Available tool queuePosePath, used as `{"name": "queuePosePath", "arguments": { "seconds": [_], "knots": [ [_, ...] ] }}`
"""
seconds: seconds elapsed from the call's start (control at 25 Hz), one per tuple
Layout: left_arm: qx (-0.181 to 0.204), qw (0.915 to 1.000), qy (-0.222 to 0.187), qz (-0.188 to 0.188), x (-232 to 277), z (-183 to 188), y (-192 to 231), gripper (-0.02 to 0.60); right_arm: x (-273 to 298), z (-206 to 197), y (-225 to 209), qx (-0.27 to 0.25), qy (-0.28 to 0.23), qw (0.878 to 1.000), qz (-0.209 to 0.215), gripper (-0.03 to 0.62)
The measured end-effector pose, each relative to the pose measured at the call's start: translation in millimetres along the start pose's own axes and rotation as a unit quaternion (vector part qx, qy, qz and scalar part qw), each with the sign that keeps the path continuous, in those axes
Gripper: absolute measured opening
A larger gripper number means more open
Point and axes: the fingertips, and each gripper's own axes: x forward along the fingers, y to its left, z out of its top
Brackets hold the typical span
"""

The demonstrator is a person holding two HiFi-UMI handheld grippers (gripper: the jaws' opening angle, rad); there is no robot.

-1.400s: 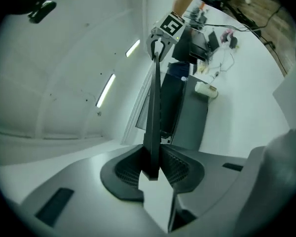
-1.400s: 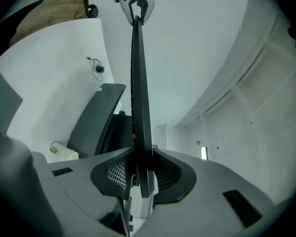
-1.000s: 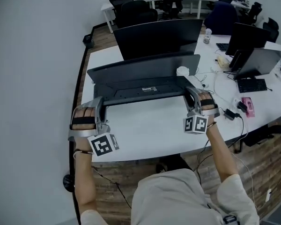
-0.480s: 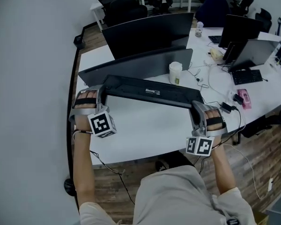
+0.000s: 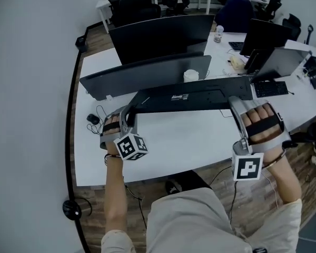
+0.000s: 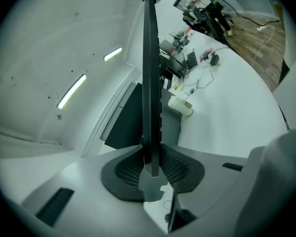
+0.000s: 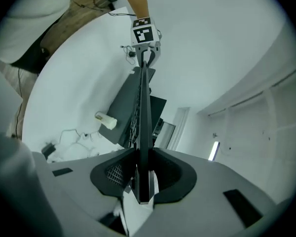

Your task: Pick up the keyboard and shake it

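Note:
A long black keyboard [image 5: 189,96] hangs in the air above the white desk [image 5: 174,141], its underside with a small label turned towards me. My left gripper [image 5: 132,109] clamps its left end and my right gripper [image 5: 236,100] its right end. The left gripper view shows the keyboard [image 6: 150,83] edge-on, running away from the dark pads [image 6: 126,169], whose jaws are closing a little on it. In the right gripper view the keyboard [image 7: 143,112] sits between the pads [image 7: 170,174], with jaws easing open slightly but still pressing. The left gripper [image 7: 145,48] shows at its far end.
Behind the keyboard stand a large dark monitor [image 5: 158,36] and a lower dark screen [image 5: 147,73], with a white cup [image 5: 191,75] beside them. A mouse [image 5: 92,119] with its cable lies at the left. Another keyboard [image 5: 271,88] and a laptop [image 5: 282,62] are at the right.
The keyboard has rocked. Half a second ago its right end hung lower and nearer me. Now the left end is the lower one, and both grippers have shifted to the right.

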Motion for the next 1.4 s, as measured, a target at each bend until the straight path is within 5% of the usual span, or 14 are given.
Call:
{"name": "queuePosePath", "arguments": {
  "seconds": [0.32,0.6,0.88,1.16,1.28,1.4],
  "knots": [
    [-0.119,0.9915,-0.042,0.030,-49,29,-3,0.107,30,-35,-66,-0.091,0.022,0.995,-0.046,0.133],
    [-0.089,0.9919,-0.023,0.088,-113,33,23,0.106,97,-34,-70,-0.033,-0.022,0.996,-0.079,0.124],
    [0.030,0.9934,-0.010,0.110,-156,42,49,0.103,137,-12,-18,0.127,-0.066,0.988,-0.060,0.123],
    [0.150,0.9885,-0.020,0.015,-164,40,33,0.106,132,27,82,0.214,-0.109,0.969,0.050,0.118],
    [0.123,0.9886,-0.055,-0.067,-153,27,20,0.107,116,39,118,0.226,-0.140,0.955,0.133,0.118],
    [0.073,0.9800,-0.092,-0.160,-134,7,-15,0.107,99,46,150,0.208,-0.173,0.935,0.230,0.118]
  ]
}}
